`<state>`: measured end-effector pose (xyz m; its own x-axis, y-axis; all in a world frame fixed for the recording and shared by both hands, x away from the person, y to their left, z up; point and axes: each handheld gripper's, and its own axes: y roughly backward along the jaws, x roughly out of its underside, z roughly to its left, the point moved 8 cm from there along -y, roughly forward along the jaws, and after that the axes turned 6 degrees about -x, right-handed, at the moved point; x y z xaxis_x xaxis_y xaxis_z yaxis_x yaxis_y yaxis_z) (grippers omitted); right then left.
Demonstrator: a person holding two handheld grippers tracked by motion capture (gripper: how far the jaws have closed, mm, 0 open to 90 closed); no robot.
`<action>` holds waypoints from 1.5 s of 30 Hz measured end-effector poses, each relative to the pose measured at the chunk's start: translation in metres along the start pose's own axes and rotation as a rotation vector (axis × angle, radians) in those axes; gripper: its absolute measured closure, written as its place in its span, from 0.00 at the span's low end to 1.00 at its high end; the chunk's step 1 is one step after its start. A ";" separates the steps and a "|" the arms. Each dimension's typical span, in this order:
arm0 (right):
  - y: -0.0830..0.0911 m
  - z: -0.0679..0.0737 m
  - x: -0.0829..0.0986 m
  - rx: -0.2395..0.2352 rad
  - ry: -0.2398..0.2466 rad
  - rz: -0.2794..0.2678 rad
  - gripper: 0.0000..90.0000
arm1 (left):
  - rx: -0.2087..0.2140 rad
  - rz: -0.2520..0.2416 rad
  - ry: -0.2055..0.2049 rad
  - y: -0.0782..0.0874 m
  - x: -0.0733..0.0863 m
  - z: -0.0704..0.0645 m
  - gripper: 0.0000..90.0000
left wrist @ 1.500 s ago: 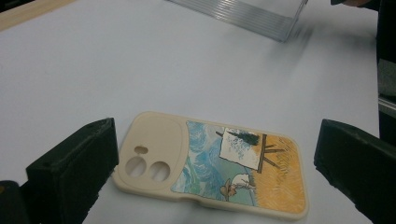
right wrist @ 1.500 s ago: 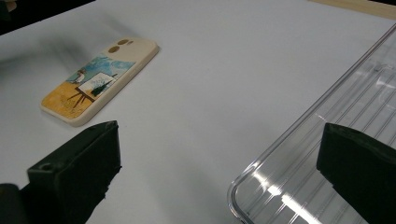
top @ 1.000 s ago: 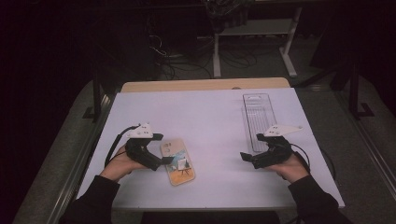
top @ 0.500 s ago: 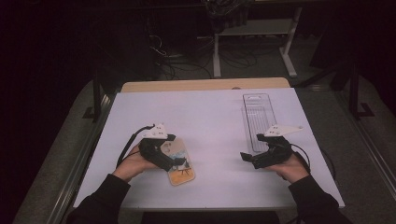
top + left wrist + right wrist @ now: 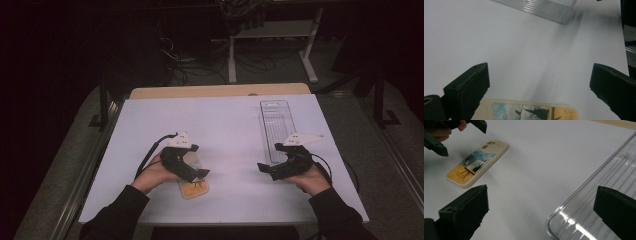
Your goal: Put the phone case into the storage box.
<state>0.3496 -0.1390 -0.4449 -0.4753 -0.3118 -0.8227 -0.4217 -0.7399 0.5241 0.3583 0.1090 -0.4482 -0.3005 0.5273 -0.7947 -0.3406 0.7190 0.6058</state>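
**Left gripper poised over the phone case, pickup not yet made**

In the high view the phone case lies flat on the white worktop, in the lower left-centre of the frame, its painted back facing up. The left gripper is right above it, covering the case's upper part. The left gripper view shows its jaws set wide apart, with bare worktop between them and the cream edge of the case along the bottom centre of the frame. No jaw appears to touch the case, so it looks not yet gripped.

The right gripper sits in the lower right-centre of the high view, held low at the near end of a clear plastic tray that runs up the right side of the worktop. Its jaws are also wide and hold nothing. The right gripper view places the tray's rounded corner at the lower right, apparently empty, and the case at the upper left, well apart from the tray, with the left gripper's jaws over its far end at the top left corner of the frame.

By my reading, the work is at its start: the case has been reached for but not seized, and it rests where it lies. Left to do are closing the jaws on the case, lifting it, and, if the tray is its destination, which is only a guess, carrying it across the open worktop to the right.
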 end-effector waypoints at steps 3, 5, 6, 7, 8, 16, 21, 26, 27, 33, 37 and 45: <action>0.000 0.000 0.000 -0.003 -0.005 -0.002 0.00 | 0.006 -0.006 0.008 -0.004 -0.004 -0.002 0.03; 0.000 0.000 0.000 -0.004 -0.008 -0.005 0.00 | 0.008 -0.009 0.007 -0.007 -0.006 -0.003 0.05; 0.000 0.000 0.000 -0.005 -0.008 -0.005 0.00 | 0.007 -0.009 0.004 -0.009 -0.007 -0.004 0.06; 0.000 0.000 0.000 -0.005 -0.008 -0.005 0.00 | 0.008 -0.003 0.001 -0.010 -0.007 -0.004 0.06; 0.000 0.000 0.000 -0.005 -0.008 -0.004 0.00 | 0.003 -0.005 0.004 -0.012 -0.008 -0.004 0.07; 0.000 0.000 0.000 -0.005 -0.009 -0.004 0.00 | -0.031 -0.006 -0.006 -0.014 -0.011 -0.003 0.31; 0.000 0.000 0.000 -0.003 -0.008 -0.002 0.00 | -0.033 -0.028 0.010 -0.012 -0.013 -0.003 0.58; 0.000 0.000 0.000 -0.001 -0.008 -0.002 0.00 | -0.023 -0.018 0.023 -0.012 -0.013 -0.002 0.86; 0.000 0.000 0.000 -0.001 -0.008 -0.001 0.00 | -0.020 -0.018 0.029 -0.012 -0.013 -0.002 0.89; 0.000 0.000 0.000 -0.001 -0.009 -0.002 0.00 | -0.013 0.011 0.025 -0.013 -0.010 -0.005 1.00; 0.000 0.000 0.000 -0.001 -0.009 -0.002 0.00 | -0.012 0.035 0.017 -0.016 -0.005 -0.009 1.00; 0.000 0.000 0.000 0.000 -0.009 -0.002 0.00 | 0.016 0.119 0.013 -0.022 0.012 -0.022 1.00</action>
<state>0.3500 -0.1391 -0.4448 -0.4816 -0.3045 -0.8218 -0.4229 -0.7406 0.5223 0.3422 0.0899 -0.4701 -0.3493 0.6033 -0.7169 -0.2881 0.6589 0.6948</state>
